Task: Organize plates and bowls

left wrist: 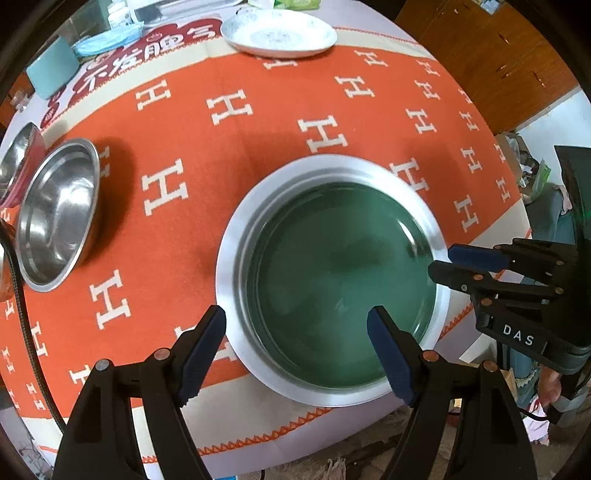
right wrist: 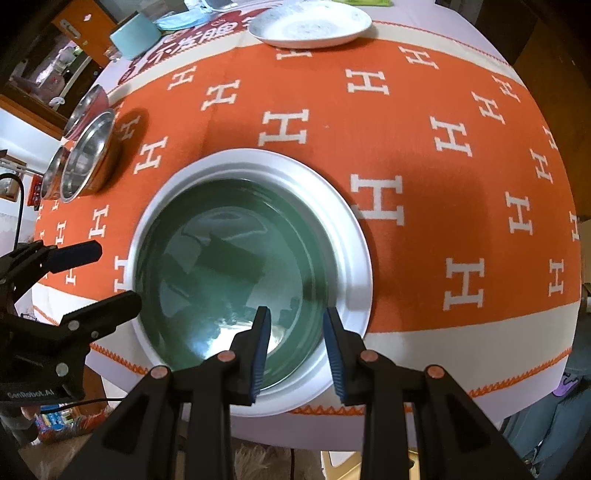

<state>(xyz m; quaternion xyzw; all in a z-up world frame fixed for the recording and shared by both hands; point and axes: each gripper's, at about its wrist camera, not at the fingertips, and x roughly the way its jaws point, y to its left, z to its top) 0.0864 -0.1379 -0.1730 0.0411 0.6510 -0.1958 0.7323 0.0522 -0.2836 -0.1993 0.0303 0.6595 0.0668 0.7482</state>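
Your left gripper (left wrist: 297, 341) is spread wide, gripping nothing, straddling the near rim of the green plate (left wrist: 343, 273) nested in the steel plate (left wrist: 236, 236); your right gripper (right wrist: 295, 343) is partly open, empty, over it; steel bowls (left wrist: 59, 214) sit far left on the orange cloth (left wrist: 221, 147)

A dark green plate (left wrist: 343, 277) (right wrist: 229, 273) lies flat, nested inside a wider silver plate (left wrist: 227, 273) (right wrist: 356, 258), the pair near the cloth's near edge, at about 6 o'clock. A white plate (left wrist: 279, 33) (right wrist: 310, 23) with a faint speckled pattern sits upright at 12 o'clock, well apart. At 9 to 10 o'clock a steel bowl (left wrist: 57, 214) (right wrist: 86, 157) stands empty and open side up, just beside a second steel bowl (left wrist: 16, 158) (right wrist: 88, 105) with a red outside; the right view shows a third (right wrist: 51, 177) partly hidden behind the first.
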